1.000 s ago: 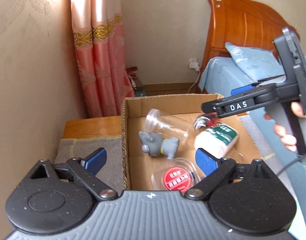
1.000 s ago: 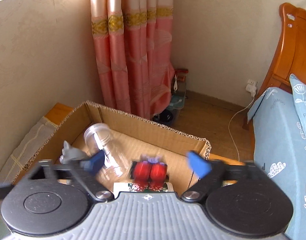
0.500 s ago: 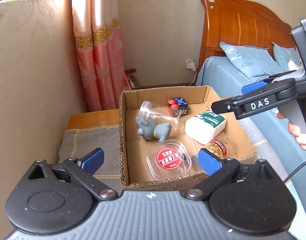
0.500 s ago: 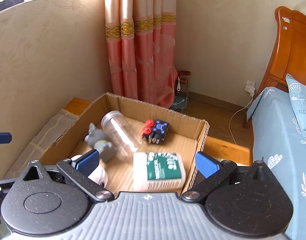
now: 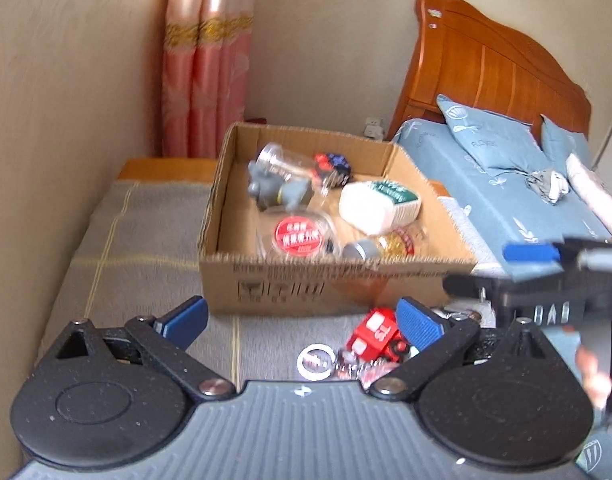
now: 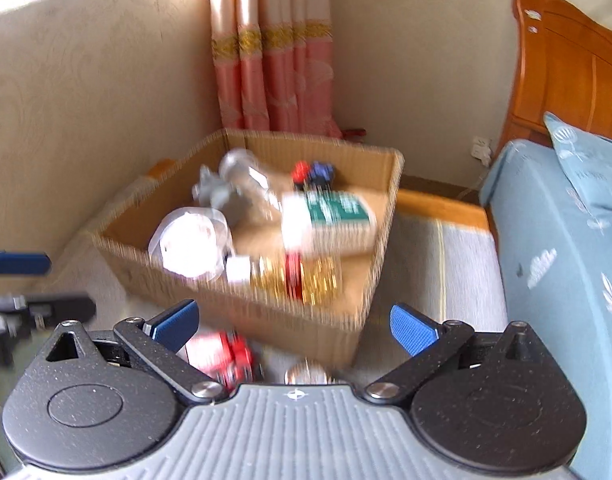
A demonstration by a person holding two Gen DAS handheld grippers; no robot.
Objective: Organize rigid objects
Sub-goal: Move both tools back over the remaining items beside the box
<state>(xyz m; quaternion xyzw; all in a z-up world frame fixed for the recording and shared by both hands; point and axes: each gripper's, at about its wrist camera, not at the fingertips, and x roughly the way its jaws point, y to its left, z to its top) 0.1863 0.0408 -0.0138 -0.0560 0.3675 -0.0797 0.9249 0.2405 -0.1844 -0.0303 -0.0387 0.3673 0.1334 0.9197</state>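
A cardboard box [image 5: 322, 284] [image 6: 241, 300] stands on a grey cloth and holds a grey toy [image 5: 277, 190], a clear jar [image 5: 273, 158], a white bottle with a green label [image 5: 380, 204] [image 6: 326, 216], a round red-labelled tub [image 5: 297, 234] and a gold-filled jar [image 5: 390, 244] [image 6: 293, 276]. In front of the box lie a red toy car [image 5: 372, 338] [image 6: 221, 354] and a small round lid [image 5: 316, 360]. My left gripper [image 5: 301, 322] is open with nothing between its pads, just above the car. My right gripper [image 6: 293, 326] [image 5: 518, 264] is open too and empty.
The grey checked cloth [image 5: 117, 248] covers a low wooden bench by the wall. A blue-covered bed [image 5: 498, 192] with pillows and a wooden headboard [image 5: 486, 64] lies to the right. Pink curtains [image 5: 205, 76] hang behind the box.
Both grippers have drawn back from over the box toward its near side and sunk. The red toy car and the lid in front of the box have come into view.
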